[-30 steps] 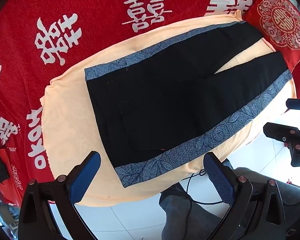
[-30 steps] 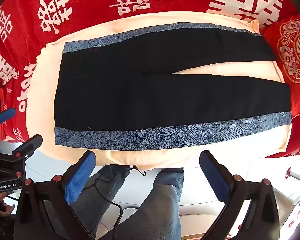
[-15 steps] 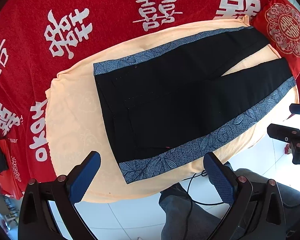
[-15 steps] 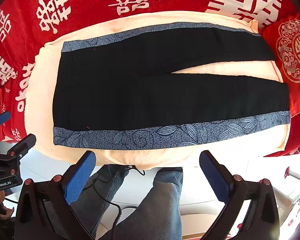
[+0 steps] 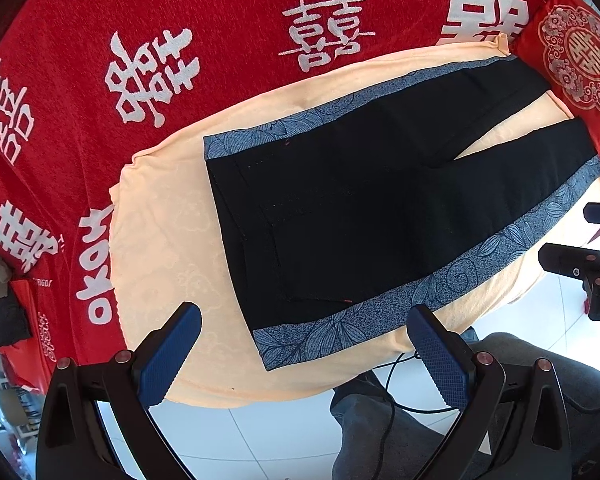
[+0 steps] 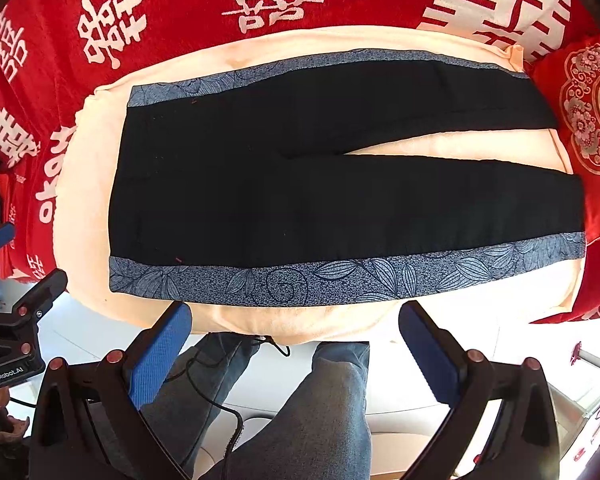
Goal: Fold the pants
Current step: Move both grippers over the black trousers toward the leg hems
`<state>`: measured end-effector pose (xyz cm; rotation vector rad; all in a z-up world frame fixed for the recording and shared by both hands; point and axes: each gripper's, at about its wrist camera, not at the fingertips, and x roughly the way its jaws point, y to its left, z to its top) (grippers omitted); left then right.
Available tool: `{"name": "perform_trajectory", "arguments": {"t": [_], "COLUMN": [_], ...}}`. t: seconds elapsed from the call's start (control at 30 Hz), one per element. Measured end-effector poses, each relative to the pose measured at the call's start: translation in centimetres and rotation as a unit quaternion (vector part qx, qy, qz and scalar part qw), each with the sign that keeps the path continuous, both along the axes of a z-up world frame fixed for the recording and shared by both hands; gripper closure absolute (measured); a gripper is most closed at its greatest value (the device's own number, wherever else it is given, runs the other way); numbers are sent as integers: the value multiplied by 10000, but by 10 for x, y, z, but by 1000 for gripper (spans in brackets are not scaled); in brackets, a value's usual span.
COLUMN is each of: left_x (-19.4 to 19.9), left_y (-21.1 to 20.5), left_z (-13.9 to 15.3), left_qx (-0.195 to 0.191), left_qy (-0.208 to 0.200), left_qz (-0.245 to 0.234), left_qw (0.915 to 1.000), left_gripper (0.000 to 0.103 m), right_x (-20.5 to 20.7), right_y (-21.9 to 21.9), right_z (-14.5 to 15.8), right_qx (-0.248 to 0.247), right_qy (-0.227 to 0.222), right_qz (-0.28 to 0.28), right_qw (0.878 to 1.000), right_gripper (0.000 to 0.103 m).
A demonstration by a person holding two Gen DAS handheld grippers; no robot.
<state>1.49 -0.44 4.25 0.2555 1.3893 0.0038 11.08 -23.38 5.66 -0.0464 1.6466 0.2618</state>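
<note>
"GenRobot.AI" read on the left tool (image 6: 4,280), white double-happiness characters and "okoy" seen on the red cloth (image 5: 80,80), black pants (image 6: 320,184) laid flat on the cream towel (image 5: 160,240), both tools released, left tool (image 5: 304,348) and right tool (image 6: 296,344) held just short of the near patterned edge

Left gripper (image 5: 302,354) farther from pants (image 5: 380,208).

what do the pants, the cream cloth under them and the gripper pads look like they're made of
Pants: matte black woven fabric, probably; it lies flat, with blue leaf-print strips down the sides.
Cream cloth: soft textile, perhaps a towel or blanket; faint embossed cloud pattern, drapes over the edge.
Pads: blue rubber or plastic, likely; a fine diamond grip texture shows on both the left gripper and the right gripper.
</note>
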Motion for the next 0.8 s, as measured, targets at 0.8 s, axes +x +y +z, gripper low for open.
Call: {"name": "perform_trajectory", "arguments": {"t": [0.8], "left_x": [-38], "left_y": [-57], "left_z": [5], "left_qx": [207], "left_qy": [262], "left_qz": [1634], "left_qw": [9860], "left_gripper": [0], "right_x": [17], "right_y": [-70], "right_z": [-17], "right_qx": [572], "right_qy": [541], "right_qz": [526], "right_qw": [9955], "right_gripper": [0]}}
